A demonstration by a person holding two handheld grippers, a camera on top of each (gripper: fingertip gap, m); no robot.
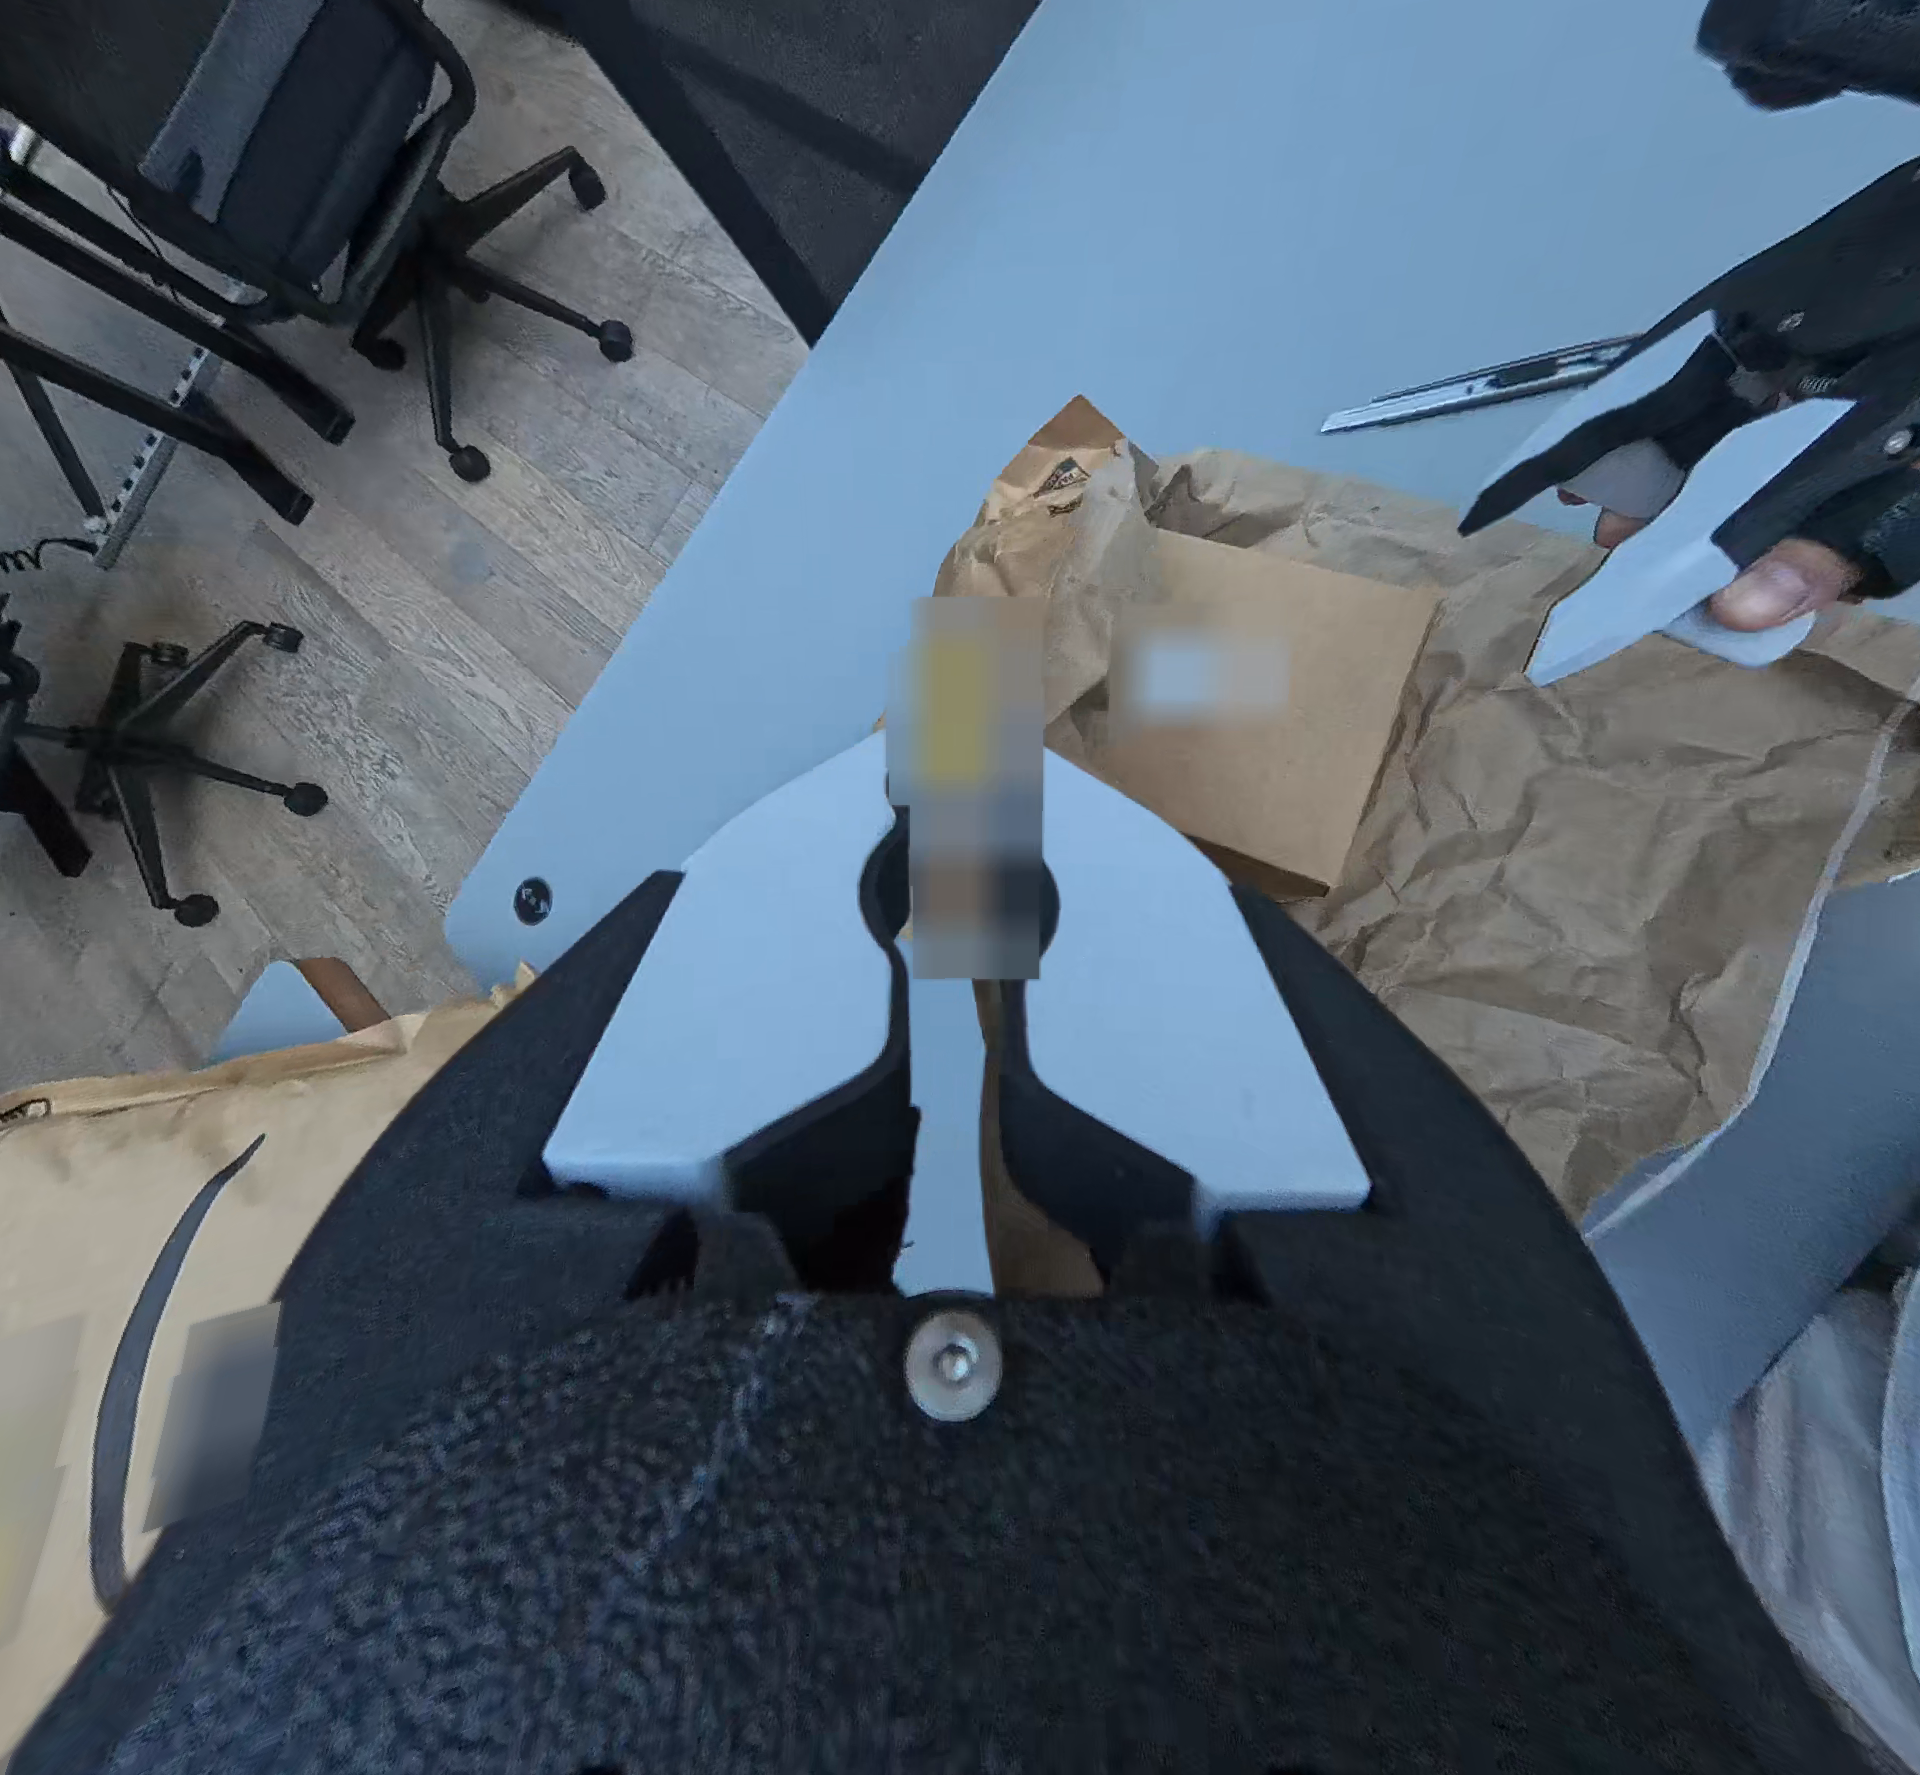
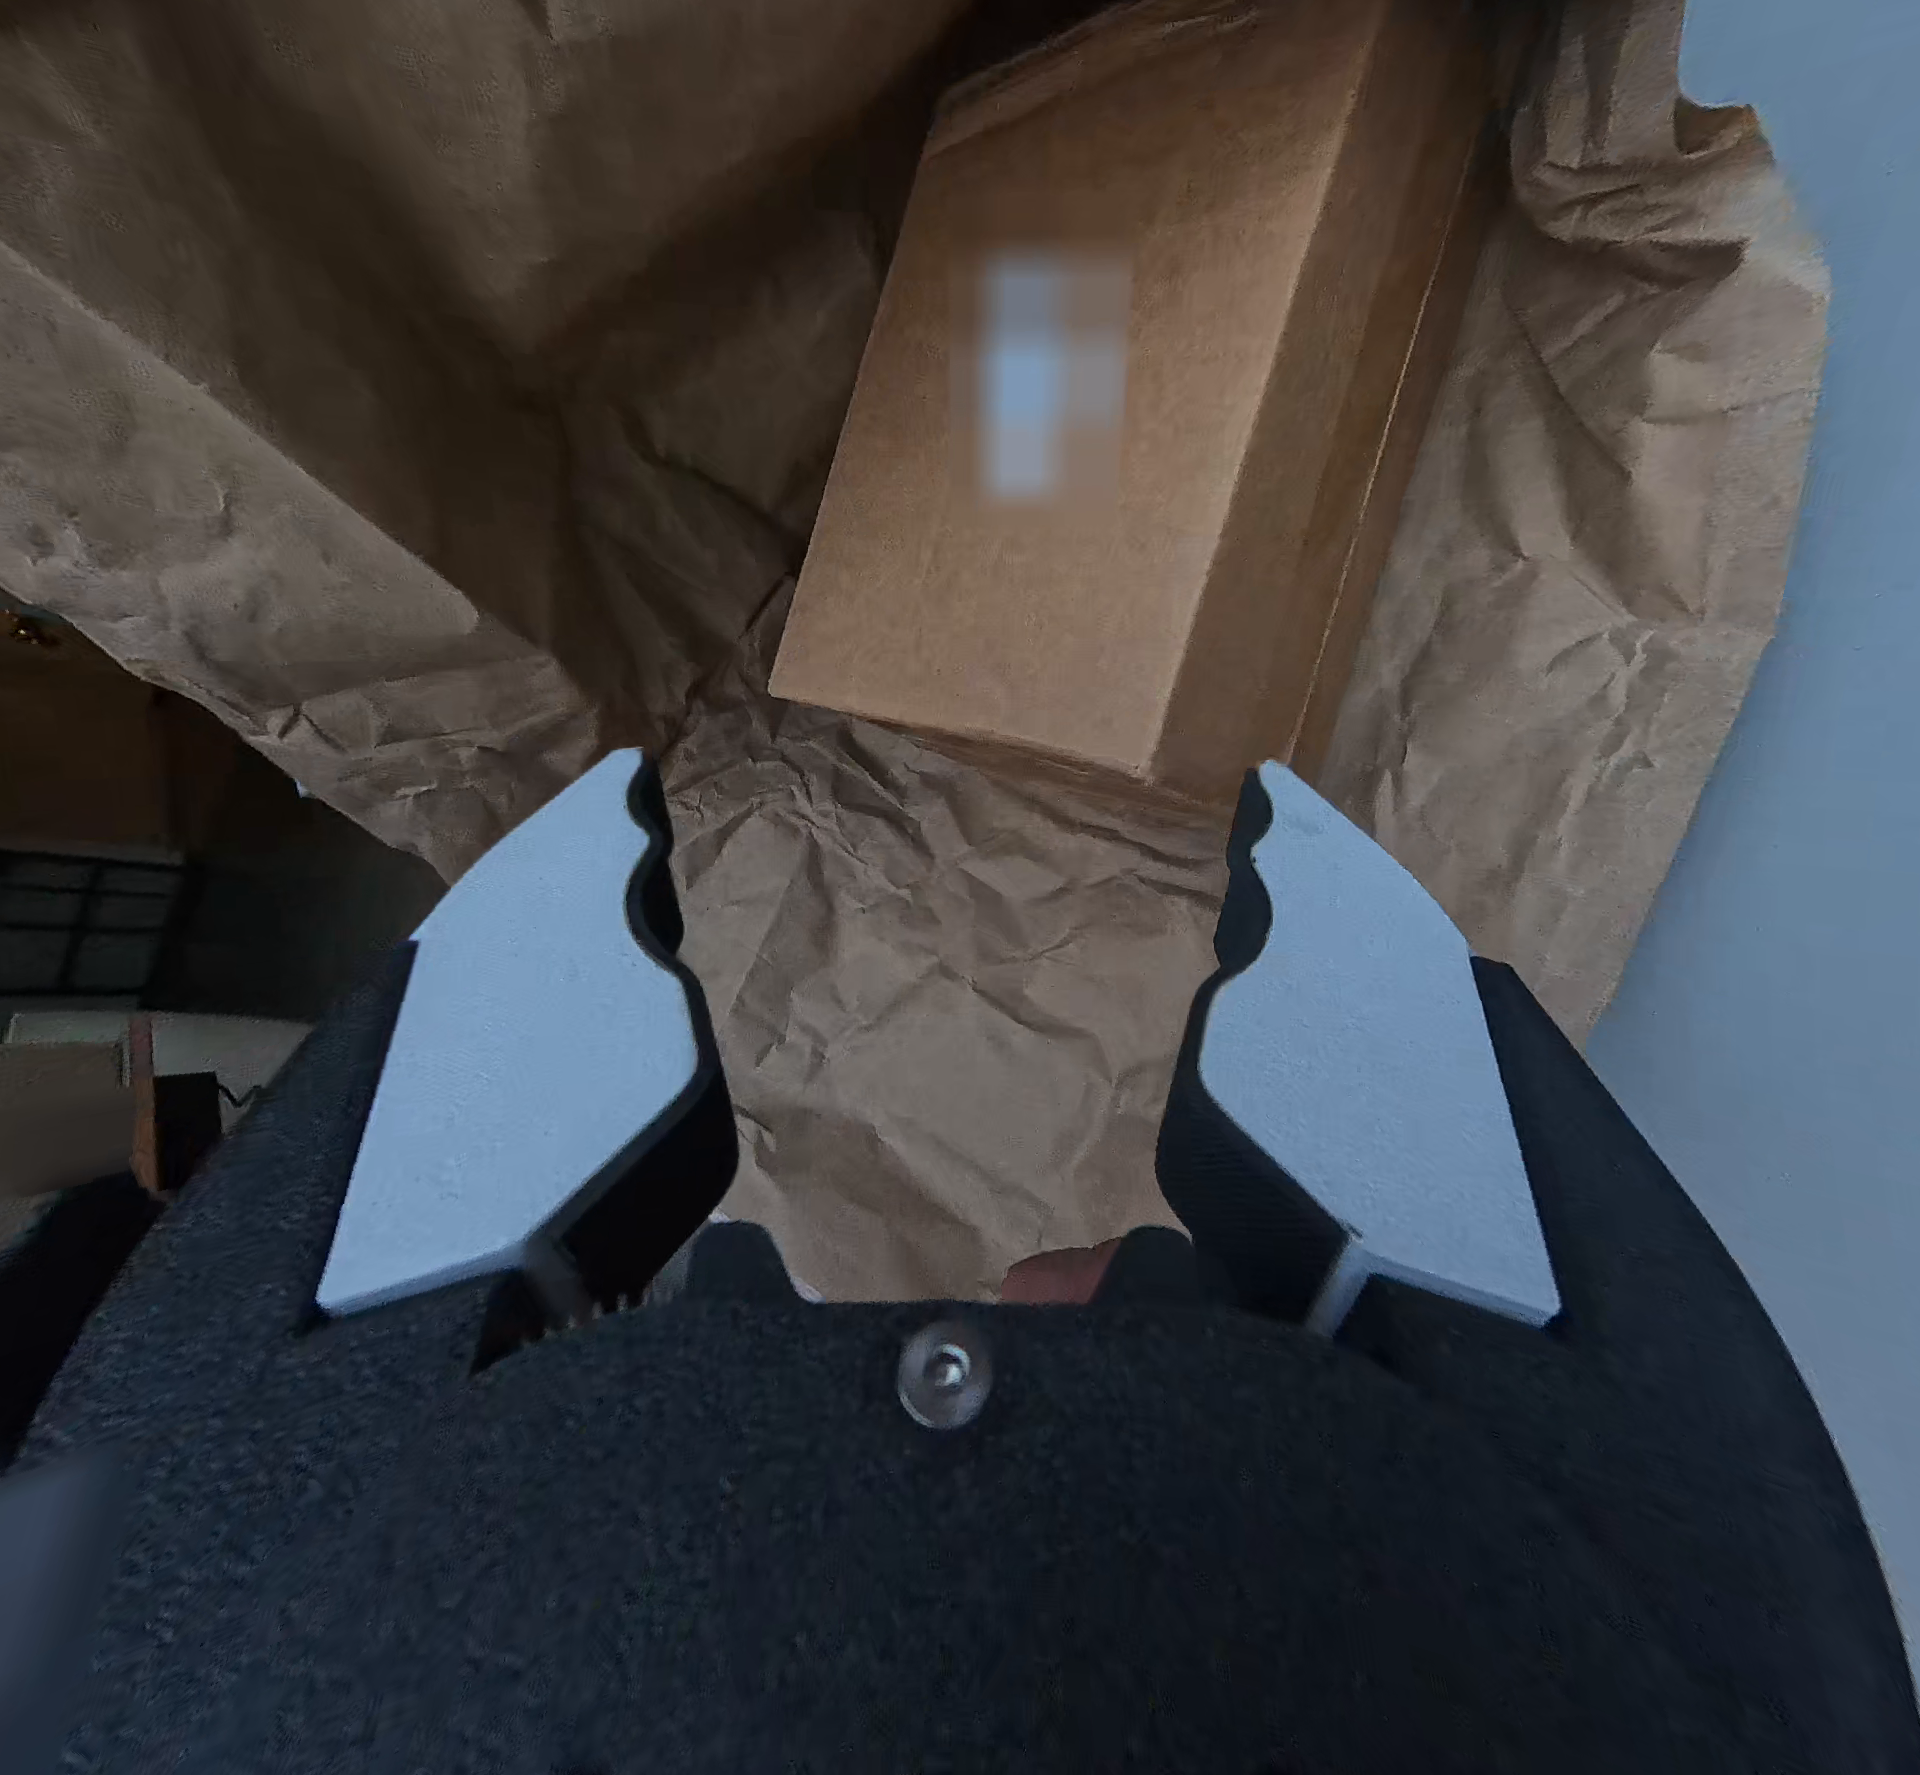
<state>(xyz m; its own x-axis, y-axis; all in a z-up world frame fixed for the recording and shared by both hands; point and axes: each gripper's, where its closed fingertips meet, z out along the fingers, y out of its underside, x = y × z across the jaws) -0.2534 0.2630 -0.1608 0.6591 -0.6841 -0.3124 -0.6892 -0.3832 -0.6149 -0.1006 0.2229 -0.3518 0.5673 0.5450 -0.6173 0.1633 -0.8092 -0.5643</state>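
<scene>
Plain brown box point(image 2: 1091, 395) lies lengthwise away inside crinkled bag point(image 2: 935, 977); right gripper point(image 2: 945, 852) released, left gripper point(image 1: 961, 884) clenched on bag edge.

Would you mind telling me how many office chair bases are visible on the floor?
2: one chair base beside the dark desk frame, another chair base at the left edge; more may be out of frame.
</scene>
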